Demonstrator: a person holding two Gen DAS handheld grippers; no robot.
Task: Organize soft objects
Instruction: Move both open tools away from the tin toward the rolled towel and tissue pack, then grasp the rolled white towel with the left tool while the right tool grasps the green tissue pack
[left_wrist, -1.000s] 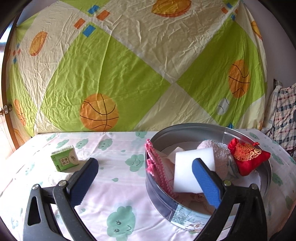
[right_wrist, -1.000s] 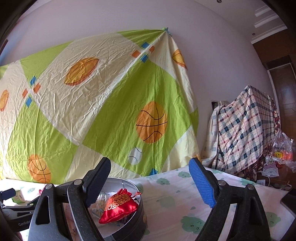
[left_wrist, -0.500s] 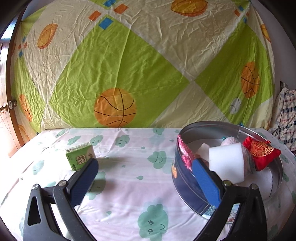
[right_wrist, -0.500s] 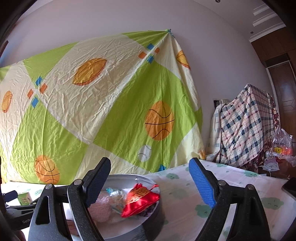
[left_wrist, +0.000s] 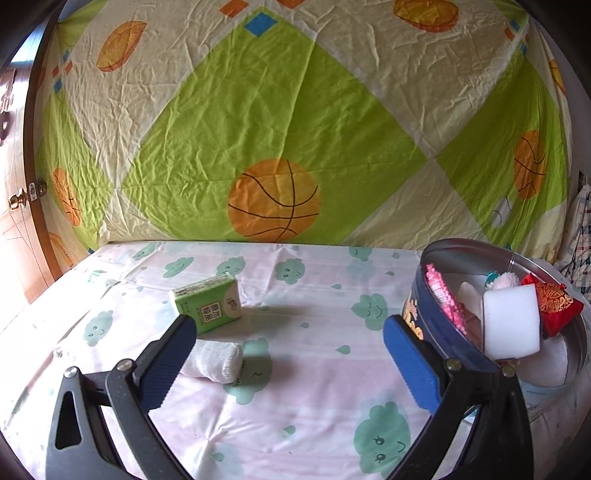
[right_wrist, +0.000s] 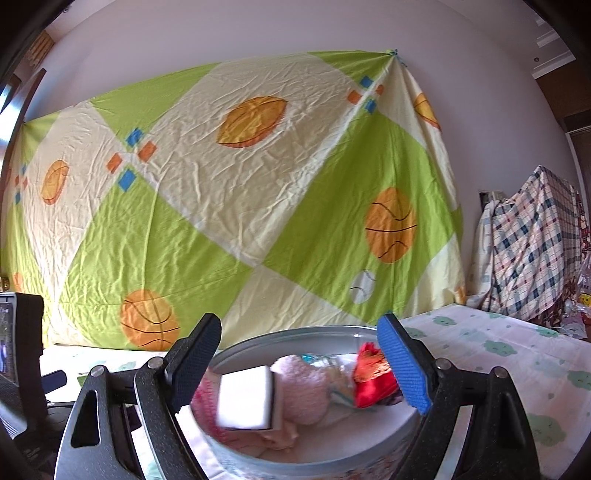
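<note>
The left gripper (left_wrist: 288, 338) hangs low over the bed with its two blue-padded fingers spread wide and nothing between them. Just ahead of its left finger, a rolled white sock (left_wrist: 214, 356) lies on the cloud-print sheet (left_wrist: 317, 406); the finger's tip overlaps the near end of the roll in the left wrist view, so whether they touch cannot be told. Just beyond the sock sits a green tissue pack (left_wrist: 208, 304), lying flat and turned at an angle, close to the sock but apart from it.

To the right of that gripper's right finger stands a round metal tin (left_wrist: 436, 321) with a dark blue printed wall. Inside it, a white sponge block (left_wrist: 511, 323) leans near the front, a pink knitted piece (left_wrist: 443, 299) lies along the left wall, a red embroidered pouch (left_wrist: 554, 308) rests against the right side, and a pale pink fluffy item (left_wrist: 504, 282) shows behind the sponge.

The right gripper (right_wrist: 299, 360) is held above the near rim of the same tin (right_wrist: 295, 332), its fingers likewise spread apart and empty. Between them, lower in the right wrist view, lie the sponge block (right_wrist: 245, 397), the fluffy pink item (right_wrist: 301, 391) and the red pouch (right_wrist: 371, 380), all blurred. A hanging sheet with basketball prints (right_wrist: 236, 206) covers the wall behind the bed, and a plaid cloth (right_wrist: 532, 243) drapes over something at the far right.
</note>
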